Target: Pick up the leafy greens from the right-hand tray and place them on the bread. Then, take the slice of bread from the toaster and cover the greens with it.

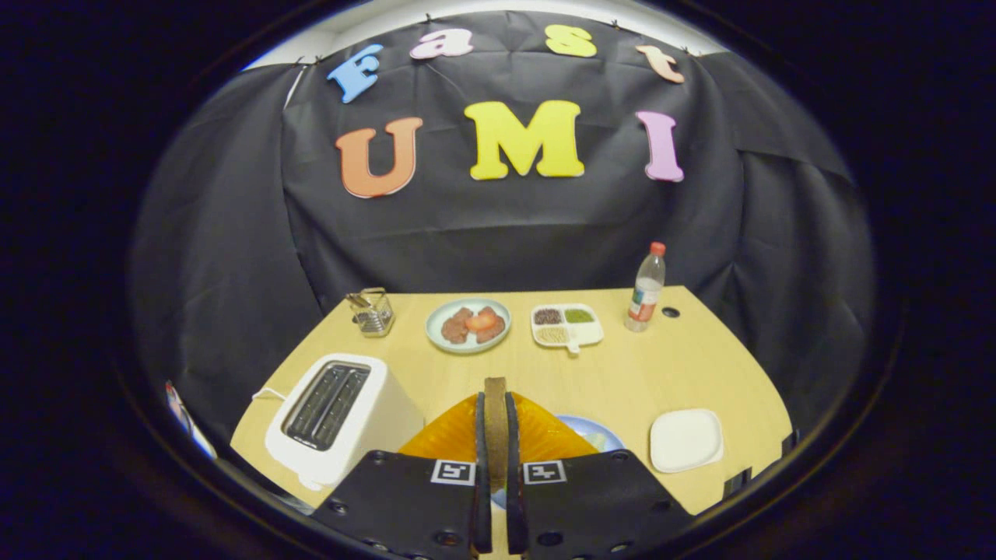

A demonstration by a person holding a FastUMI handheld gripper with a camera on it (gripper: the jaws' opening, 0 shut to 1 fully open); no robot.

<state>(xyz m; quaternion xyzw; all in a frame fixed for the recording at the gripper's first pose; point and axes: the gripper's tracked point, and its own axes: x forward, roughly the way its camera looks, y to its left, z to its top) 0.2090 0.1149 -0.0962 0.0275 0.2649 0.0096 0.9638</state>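
Both fingers of the tool [496,435] clamp a bread slice [496,404] edge-on; toaster [334,416] slots look empty.

At the back of the pale wooden table [622,373] we see a clear plastic bottle with a red cap [646,289], standing upright. Just beside it on the table is a small dark round hole [671,313]. To the side of the bottle sits a white dish with little compartments [567,324], holding brown, green and pale bits. Next to that dish is a round pale blue plate of reddish-brown meat pieces [468,325]. Then comes a small shiny wire holder [372,311].
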